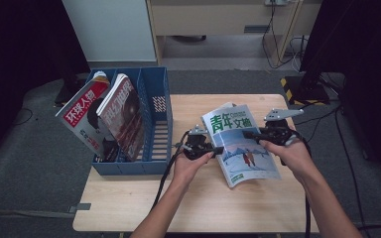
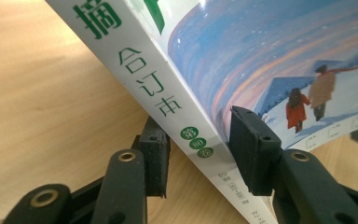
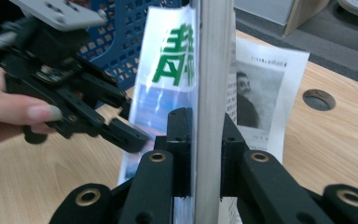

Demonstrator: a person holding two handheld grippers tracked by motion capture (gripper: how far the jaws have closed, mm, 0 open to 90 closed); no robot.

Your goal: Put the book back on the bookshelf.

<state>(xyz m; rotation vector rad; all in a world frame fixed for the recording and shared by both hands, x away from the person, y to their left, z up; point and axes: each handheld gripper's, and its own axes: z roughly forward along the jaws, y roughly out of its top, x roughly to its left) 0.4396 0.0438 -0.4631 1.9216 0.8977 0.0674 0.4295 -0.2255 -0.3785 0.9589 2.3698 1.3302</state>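
A thick magazine (image 1: 243, 144) with a blue snowy cover and green characters is held tilted above the wooden table (image 1: 203, 203). My right gripper (image 1: 248, 134) is shut on its right edge; in the right gripper view the pads (image 3: 182, 140) clamp the magazine (image 3: 177, 60) edge-on. My left gripper (image 1: 217, 149) is at the spine. In the left gripper view its jaws (image 2: 200, 154) straddle the white spine (image 2: 168, 102), the right pad (image 2: 251, 149) against the cover, with a thin gap at the left pad. The left gripper (image 3: 126, 135) also shows in the right gripper view.
A blue file rack (image 1: 158, 99) stands at the table's left, holding a red-titled magazine (image 1: 82, 119) and a dark red one (image 1: 124, 119), both leaning. A round cable hole (image 3: 319, 99) is in the tabletop. Cables and black stands sit on the floor behind.
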